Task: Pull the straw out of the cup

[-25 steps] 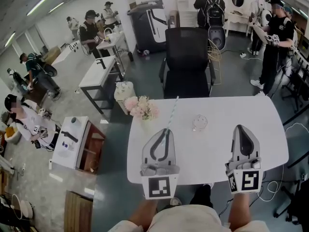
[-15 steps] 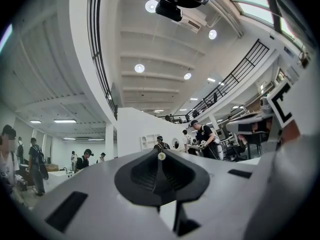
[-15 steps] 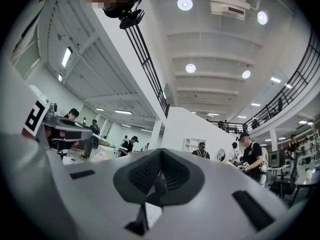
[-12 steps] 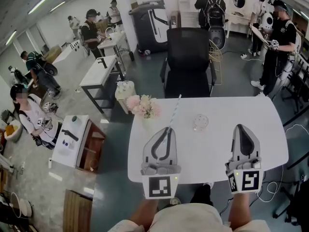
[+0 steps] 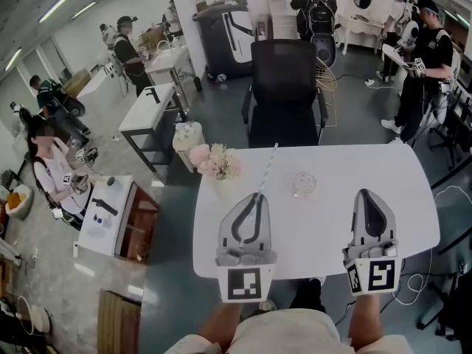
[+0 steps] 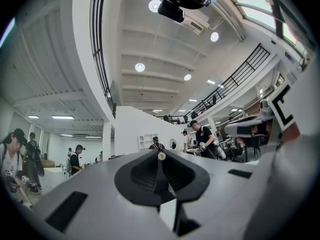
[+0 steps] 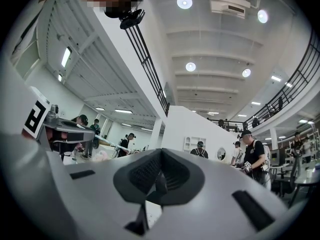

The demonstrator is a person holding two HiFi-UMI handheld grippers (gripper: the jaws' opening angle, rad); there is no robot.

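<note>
Where the white table (image 5: 332,231) is seen from the head view, the straw (image 5: 266,168) is found already out of the cup (image 5: 304,185) and is gripped at its near end by the left gripper (image 5: 256,196). Its long axis is laid almost in line with that gripper. From the jaw tips it is carried away from the person and a little to the right, so that its free end is pointed toward the black chair (image 5: 284,94) beyond the table's far edge. Pale stripes can be made out along it.

In the left gripper view the straw (image 6: 161,155) is seen end-on (only a small pale disc is shown, pinched where the dark jaw tips meet). This agrees with a straw aimed along the jaws rather than across them. The jaws are clenched on it, closed tight to either side of the disc.

The cup, a clear glass one, is stood upright on the table to the right of the straw's middle and apart from it. A bunch of pink flowers (image 5: 215,162) is set near the table's far left corner, left of the straw.

The right gripper (image 5: 366,193) is held over the table's right part, well apart from cup and straw. In the right gripper view its jaws are pressed together tip to tip, and nothing is held between them.
</note>
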